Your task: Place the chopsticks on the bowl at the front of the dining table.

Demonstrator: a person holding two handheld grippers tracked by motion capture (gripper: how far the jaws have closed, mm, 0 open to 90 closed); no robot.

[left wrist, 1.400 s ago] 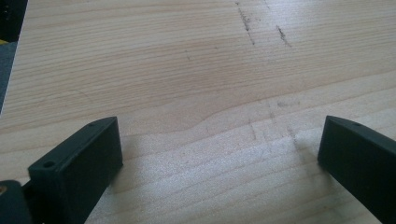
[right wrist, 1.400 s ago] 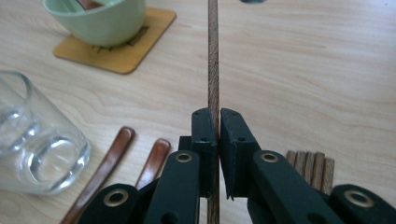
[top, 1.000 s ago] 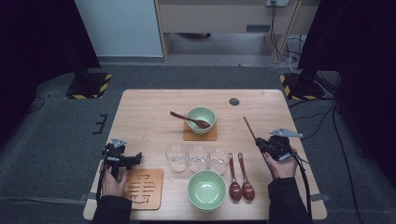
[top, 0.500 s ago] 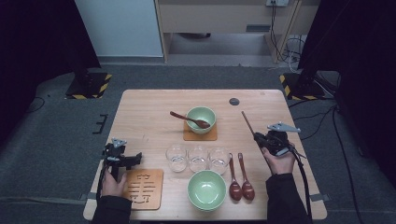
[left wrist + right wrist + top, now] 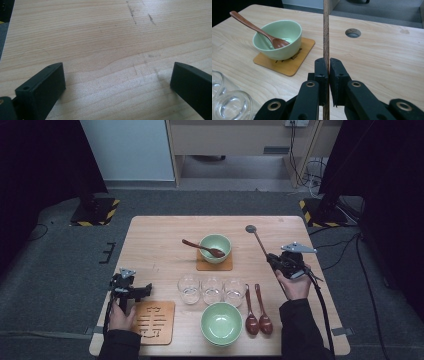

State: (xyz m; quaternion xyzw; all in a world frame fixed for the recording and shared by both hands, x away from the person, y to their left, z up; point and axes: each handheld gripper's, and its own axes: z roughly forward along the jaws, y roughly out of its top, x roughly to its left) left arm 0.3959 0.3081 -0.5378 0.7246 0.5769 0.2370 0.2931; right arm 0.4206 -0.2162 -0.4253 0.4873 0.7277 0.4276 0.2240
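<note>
**Wooden stick pinched in my right tongs**

My right gripper [image 5: 274,261] is clamped on a thin wooden stick [image 5: 326,32]; in the right gripper view the two black jaws press together on it, and the stick runs straight up between them and out of the top of the picture. From the high view the stick [image 5: 260,245] slants away from my hand toward the far side of the table [image 5: 150,240], off to the right of the green bowl with the spoon in it [image 5: 215,247]. I cannot tell whether its far tip touches the tabletop.

That bowl sits on a square wooden coaster [image 5: 202,266], with a brown wooden spoon [image 5: 202,248] leaning in it, handle pointing left.

Nearer to me than that bowl stand three clear glasses [image 5: 212,289] in a row. Nearer again is an empty green bowl [image 5: 221,322], with two dark wooden spoons [image 5: 257,312] lying just beside it on the right.

My left gripper [image 5: 131,289] is well to the left of the glasses, jaws wide apart over bare wood, holding nothing. A carved wooden trivet [image 5: 152,322] lies just beside my left hand.
</note>
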